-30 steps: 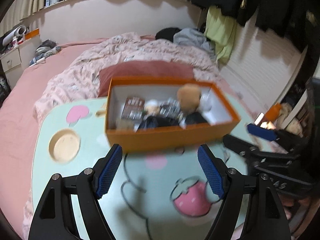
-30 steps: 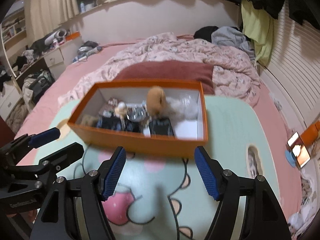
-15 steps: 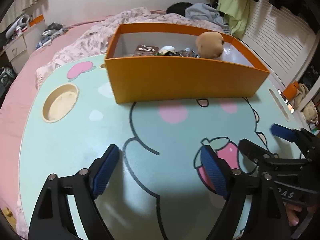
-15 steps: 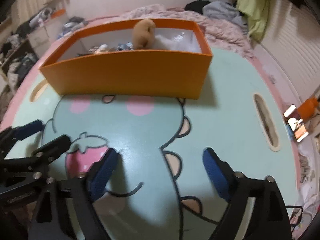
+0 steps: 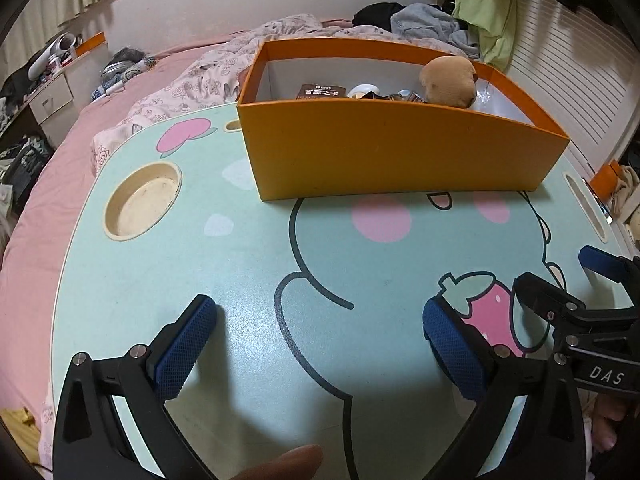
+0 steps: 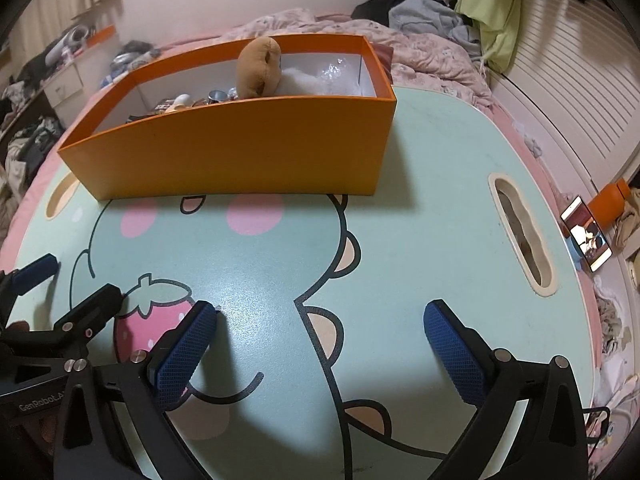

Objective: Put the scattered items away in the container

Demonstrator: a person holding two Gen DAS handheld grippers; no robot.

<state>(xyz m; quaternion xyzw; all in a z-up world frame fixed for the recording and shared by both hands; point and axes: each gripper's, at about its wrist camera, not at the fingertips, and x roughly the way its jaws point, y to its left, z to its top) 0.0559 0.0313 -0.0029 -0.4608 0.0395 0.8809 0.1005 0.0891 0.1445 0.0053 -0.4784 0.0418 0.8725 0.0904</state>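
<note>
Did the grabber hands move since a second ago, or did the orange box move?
Both grippers came down and back toward the near edge of the table: the left gripper and the right gripper now sit low over it, so only the front wall of the orange box shows. Both stayed open and empty. The box and the plush toy inside it stayed put.

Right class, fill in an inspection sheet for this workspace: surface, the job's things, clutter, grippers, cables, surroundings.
Surface: mint cartoon table on a bed; no loose items seen on it.
Job's things: orange box holds a brown plush toy, a brown packet and small bits.
Clutter: nothing seen on the table.
Grippers: left gripper and right gripper both open, empty, low over the table.
Cables: nothing seen.
Surroundings: pink quilt, phone, hanging clothes.
</note>
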